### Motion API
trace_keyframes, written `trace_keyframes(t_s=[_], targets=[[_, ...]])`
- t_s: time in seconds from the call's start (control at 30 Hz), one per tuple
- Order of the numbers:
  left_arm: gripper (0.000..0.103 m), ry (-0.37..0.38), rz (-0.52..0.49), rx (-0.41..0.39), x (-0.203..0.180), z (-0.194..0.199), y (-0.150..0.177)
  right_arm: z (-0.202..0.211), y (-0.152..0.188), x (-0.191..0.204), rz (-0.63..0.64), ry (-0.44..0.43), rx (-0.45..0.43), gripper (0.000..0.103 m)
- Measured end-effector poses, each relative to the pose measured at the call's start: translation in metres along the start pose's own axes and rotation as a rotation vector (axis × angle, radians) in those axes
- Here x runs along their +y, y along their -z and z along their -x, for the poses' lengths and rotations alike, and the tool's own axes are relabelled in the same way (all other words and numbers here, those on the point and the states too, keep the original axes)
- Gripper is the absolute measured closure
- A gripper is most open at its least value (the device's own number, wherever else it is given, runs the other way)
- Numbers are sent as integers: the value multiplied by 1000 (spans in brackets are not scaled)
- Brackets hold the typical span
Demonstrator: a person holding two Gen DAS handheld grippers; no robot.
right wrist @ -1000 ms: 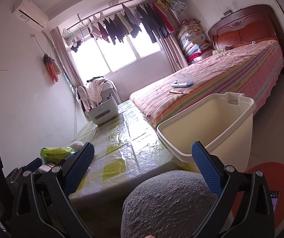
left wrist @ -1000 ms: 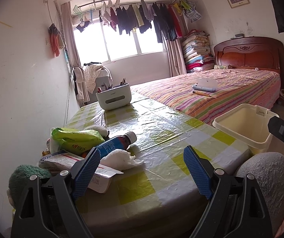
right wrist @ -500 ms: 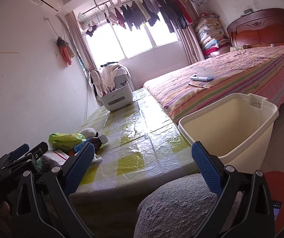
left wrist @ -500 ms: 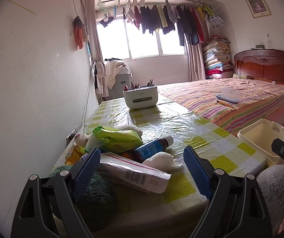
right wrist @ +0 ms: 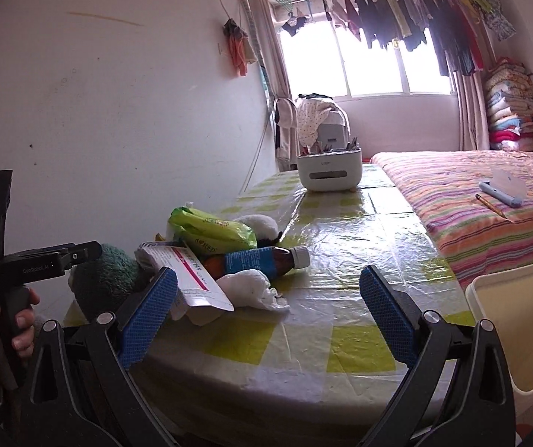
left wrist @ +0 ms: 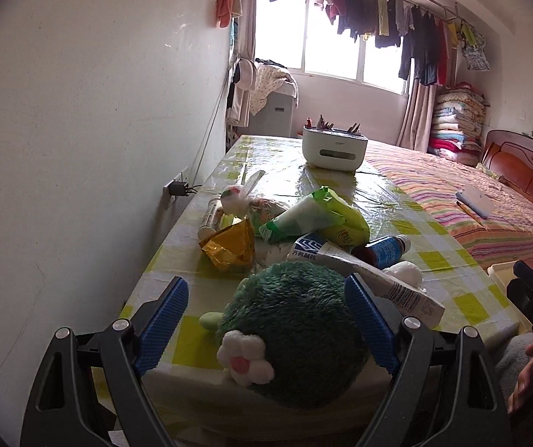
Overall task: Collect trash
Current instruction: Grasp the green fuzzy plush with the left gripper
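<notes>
A pile of litter lies on the green-checked table (left wrist: 449, 260): a gold wrapper (left wrist: 229, 247), a green wipes pack (left wrist: 318, 219), a long carton (left wrist: 374, 281), a brown bottle with a blue label (left wrist: 381, 251) and a crumpled tissue (left wrist: 406, 272). My left gripper (left wrist: 266, 320) is open, and a green plush toy (left wrist: 296, 327) sits between its fingers at the table's near edge. My right gripper (right wrist: 266, 318) is open and holds nothing. The tissue (right wrist: 251, 290) and carton (right wrist: 195, 279) lie just beyond its left finger. A cream bin (right wrist: 519, 331) stands at the right.
A white organiser box (right wrist: 329, 173) stands at the table's far end. The striped bed (right wrist: 482, 208) runs along the table's right side. A wall with a socket (left wrist: 178, 188) borders the left. A hand (right wrist: 20, 322) holds the left tool.
Both views have swung left toward the pile. The plush toy now fills the gap between the left fingers. The bin has slid to the right edge of the right view.
</notes>
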State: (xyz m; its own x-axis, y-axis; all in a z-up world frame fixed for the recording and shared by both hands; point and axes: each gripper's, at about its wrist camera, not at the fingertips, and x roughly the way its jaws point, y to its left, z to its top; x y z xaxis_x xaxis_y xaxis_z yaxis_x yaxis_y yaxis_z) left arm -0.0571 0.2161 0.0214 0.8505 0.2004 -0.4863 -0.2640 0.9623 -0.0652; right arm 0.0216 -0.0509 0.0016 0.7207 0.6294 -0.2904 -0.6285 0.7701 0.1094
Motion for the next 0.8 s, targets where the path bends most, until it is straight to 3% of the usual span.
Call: trace_keyframes(t_s=[0.2, 0.43, 0.7, 0.8], targets=[[20, 48, -16, 19, 8, -3, 7, -39, -12, 31, 151, -70, 78, 6], [20, 124, -14, 57, 8, -8, 10, -65, -14, 71, 430, -99, 136, 6], [20, 156, 95, 65, 26, -8, 11, -100, -10, 98, 606, -138, 244, 7], [20, 147, 111, 35, 30, -3, 11, -109, -8, 108, 640, -144, 285, 18]])
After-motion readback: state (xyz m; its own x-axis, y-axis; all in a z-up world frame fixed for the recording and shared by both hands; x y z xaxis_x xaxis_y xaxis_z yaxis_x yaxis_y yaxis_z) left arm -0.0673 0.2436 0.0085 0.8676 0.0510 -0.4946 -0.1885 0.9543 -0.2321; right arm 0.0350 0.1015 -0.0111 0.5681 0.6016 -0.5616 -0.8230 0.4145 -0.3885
